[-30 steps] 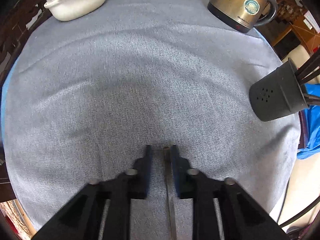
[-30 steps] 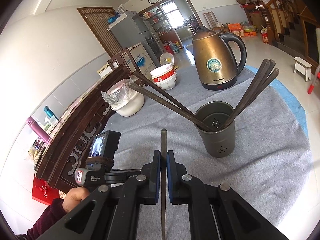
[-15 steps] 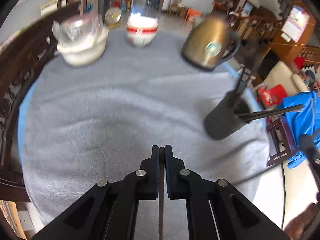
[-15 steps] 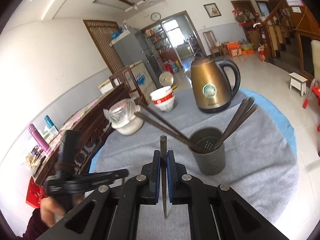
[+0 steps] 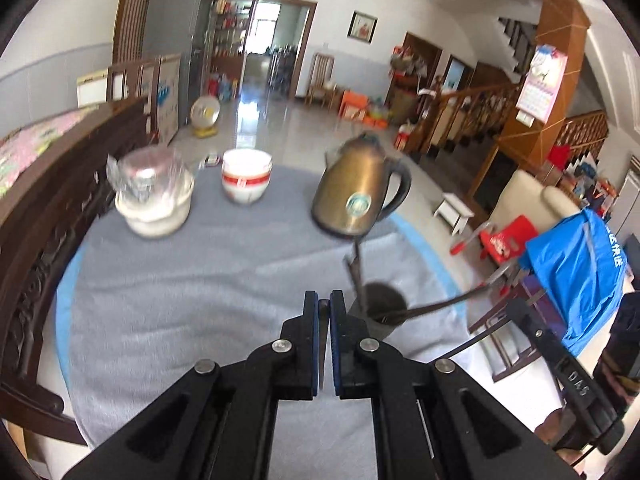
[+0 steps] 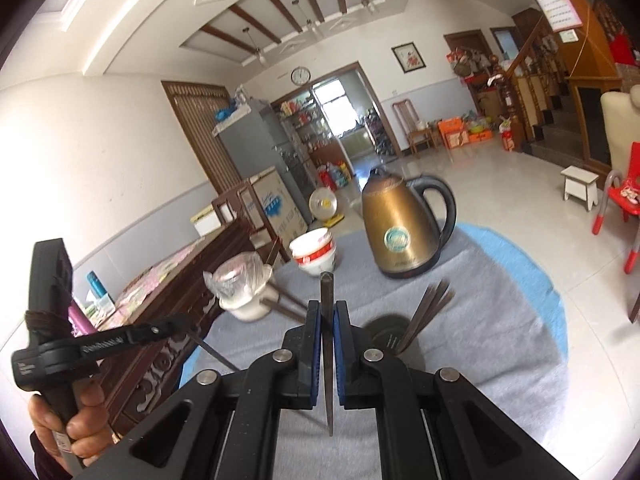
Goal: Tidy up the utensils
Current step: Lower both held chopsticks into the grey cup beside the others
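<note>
Chopsticks are the business here. Right gripper sits at the lower centre of its own view, its fingers pinching a single dark chopstick that stands upright between the blue pads, its blunt end poking above them and its thin tip showing below. Just beyond and right of centre stands the dark holder cup on the grey cloth of the bench, with a bundle of chopsticks leaning out to the upper right and others splaying to the left, partly blurred.

Left gripper fills the lower centre of the left wrist view. Its fingers are pressed close with only a narrow slit between them; a thin dark sliver seems to lie in that slit, but I cannot tell for sure that it is a chopstick. The holder cup shows just right of the fingertips, partly hidden behind the right one, with sticks jutting up and out to the right.

Further back on the bench, a brass-coloured kettle stands right of centre, stacked red-and-white bowls just left of it, and a white pot with a plastic-wrapped top further left. A hand grips the other tool's handle at lower left of the right wrist view.
</note>
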### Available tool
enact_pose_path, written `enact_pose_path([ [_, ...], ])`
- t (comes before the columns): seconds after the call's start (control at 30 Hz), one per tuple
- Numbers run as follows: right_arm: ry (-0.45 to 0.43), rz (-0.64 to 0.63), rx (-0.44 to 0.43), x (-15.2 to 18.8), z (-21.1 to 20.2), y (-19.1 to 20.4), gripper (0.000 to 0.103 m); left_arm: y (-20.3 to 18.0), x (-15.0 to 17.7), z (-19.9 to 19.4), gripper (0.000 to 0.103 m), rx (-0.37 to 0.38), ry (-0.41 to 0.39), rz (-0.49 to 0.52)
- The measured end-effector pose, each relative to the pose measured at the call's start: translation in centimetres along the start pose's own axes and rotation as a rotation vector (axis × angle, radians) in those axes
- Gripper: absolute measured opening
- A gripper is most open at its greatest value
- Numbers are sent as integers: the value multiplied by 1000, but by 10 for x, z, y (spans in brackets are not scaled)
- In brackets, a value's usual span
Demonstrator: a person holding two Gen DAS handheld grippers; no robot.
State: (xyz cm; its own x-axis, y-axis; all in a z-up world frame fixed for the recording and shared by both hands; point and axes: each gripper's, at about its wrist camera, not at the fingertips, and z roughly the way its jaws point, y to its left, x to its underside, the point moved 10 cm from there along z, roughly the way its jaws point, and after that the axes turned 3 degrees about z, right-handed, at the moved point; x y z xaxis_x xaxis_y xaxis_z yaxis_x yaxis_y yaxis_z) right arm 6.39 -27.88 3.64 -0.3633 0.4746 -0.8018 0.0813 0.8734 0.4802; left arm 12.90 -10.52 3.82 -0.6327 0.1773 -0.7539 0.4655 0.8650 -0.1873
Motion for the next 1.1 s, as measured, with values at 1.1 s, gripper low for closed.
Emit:
enact_pose_path([
  [1.1, -198, -117, 214, -55, 37, -11, 6, -71, -74, 40, 6, 2, -187, 5],
])
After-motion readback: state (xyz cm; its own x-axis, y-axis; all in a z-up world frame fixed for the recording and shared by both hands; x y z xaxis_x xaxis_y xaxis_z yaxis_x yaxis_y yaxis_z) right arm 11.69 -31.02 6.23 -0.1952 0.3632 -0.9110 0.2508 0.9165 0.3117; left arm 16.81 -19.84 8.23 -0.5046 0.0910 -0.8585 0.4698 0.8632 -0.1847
